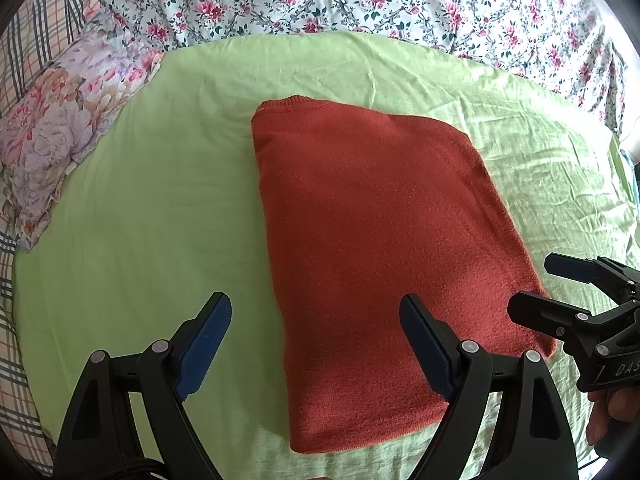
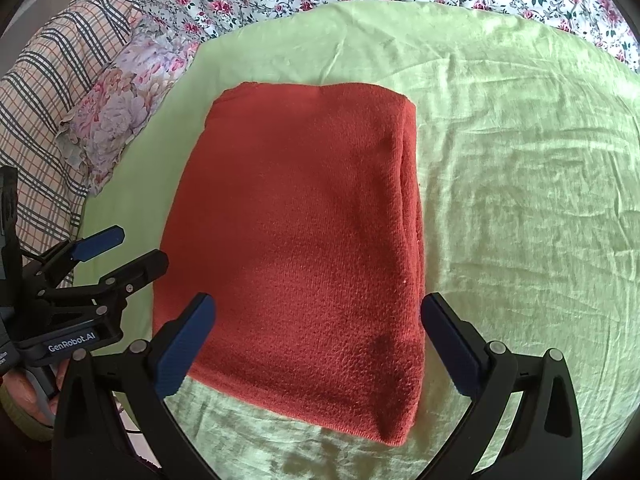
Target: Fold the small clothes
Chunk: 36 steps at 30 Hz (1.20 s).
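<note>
Red knit garment (image 1: 372, 248) folded into neat rectangle mid green sheet (image 1: 140, 220). Left gripper (image 1: 316, 344) and right gripper (image 2: 316, 344) spread wide, empty, near its front edge. Probably finished.

The folded red garment (image 2: 296, 248) hides its own inner layers; sleeves, perhaps tucked under, cannot be made out.

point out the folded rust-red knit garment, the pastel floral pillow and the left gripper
folded rust-red knit garment (image 2: 304, 240), right wrist view, middle of its top layer
pastel floral pillow (image 1: 60, 136), left wrist view, centre of its face
left gripper (image 1: 316, 344), left wrist view, midway between its fingertips
</note>
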### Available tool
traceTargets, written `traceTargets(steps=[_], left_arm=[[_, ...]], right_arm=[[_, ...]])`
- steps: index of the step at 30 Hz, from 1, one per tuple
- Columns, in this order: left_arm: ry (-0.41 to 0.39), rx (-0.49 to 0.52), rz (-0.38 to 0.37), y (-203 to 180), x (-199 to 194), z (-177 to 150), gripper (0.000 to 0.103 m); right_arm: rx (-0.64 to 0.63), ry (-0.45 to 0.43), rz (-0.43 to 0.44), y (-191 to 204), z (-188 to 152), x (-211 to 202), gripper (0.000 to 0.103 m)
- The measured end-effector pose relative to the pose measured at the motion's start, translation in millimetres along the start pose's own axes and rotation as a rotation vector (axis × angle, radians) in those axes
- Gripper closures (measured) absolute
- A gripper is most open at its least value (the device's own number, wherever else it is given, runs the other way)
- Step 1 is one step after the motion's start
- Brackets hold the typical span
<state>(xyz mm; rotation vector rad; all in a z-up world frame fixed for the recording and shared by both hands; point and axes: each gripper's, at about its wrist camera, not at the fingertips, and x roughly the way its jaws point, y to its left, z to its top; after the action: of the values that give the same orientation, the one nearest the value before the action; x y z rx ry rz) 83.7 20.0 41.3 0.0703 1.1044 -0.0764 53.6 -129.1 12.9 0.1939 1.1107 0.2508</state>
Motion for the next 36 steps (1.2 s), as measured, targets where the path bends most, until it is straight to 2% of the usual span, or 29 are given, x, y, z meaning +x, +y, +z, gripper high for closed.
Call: traceTargets(steps=[36], left_arm=[[0.001, 0.014, -0.02, 2, 0, -5, 0.016]], right_arm=[[0.031, -0.028, -0.001, 11, -8, -7, 0.001]])
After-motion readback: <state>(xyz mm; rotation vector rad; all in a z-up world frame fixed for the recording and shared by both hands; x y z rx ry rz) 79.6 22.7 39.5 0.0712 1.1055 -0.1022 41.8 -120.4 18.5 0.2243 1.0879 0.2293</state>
